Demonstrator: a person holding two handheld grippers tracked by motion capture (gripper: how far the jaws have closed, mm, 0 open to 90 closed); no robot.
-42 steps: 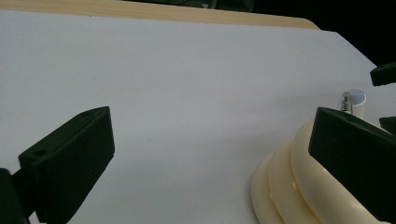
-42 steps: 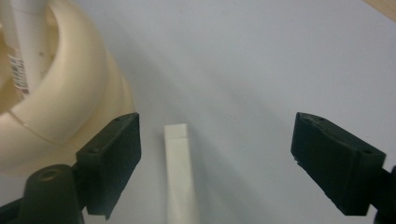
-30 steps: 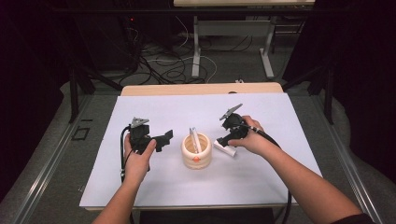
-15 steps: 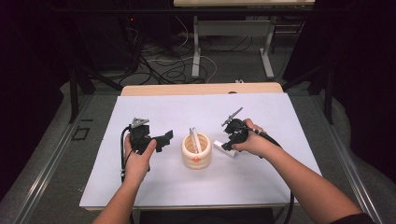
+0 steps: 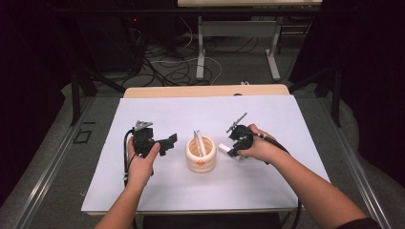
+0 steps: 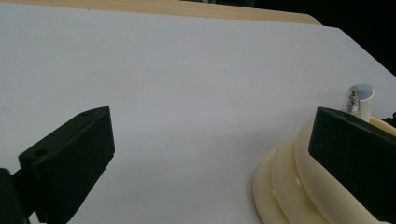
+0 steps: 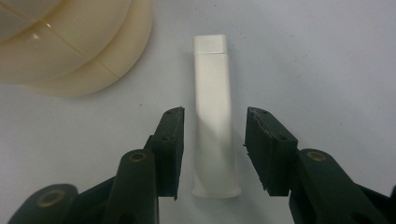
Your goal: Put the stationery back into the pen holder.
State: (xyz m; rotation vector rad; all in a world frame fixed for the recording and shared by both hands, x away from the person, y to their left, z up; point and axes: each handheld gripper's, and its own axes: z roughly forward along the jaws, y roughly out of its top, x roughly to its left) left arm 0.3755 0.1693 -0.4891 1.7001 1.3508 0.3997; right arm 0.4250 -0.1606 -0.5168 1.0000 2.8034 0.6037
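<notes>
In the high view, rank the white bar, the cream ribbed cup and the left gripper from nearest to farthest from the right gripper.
1. White bar: lying flat on the table between the jaws of the right gripper, which have just been closing around it.
2. Cream ribbed cup: just beyond the bar, at the table's middle.
3. Left gripper: past the cup, on its far side.

Cream ribbed holder [image 5: 200,155], orange mark on front; white flat tube [image 7: 213,116]; black grippers, left [image 5: 165,143], right [image 7: 213,149]; pale lilac-white table sheet [image 5: 286,119], tan far edge.
</notes>
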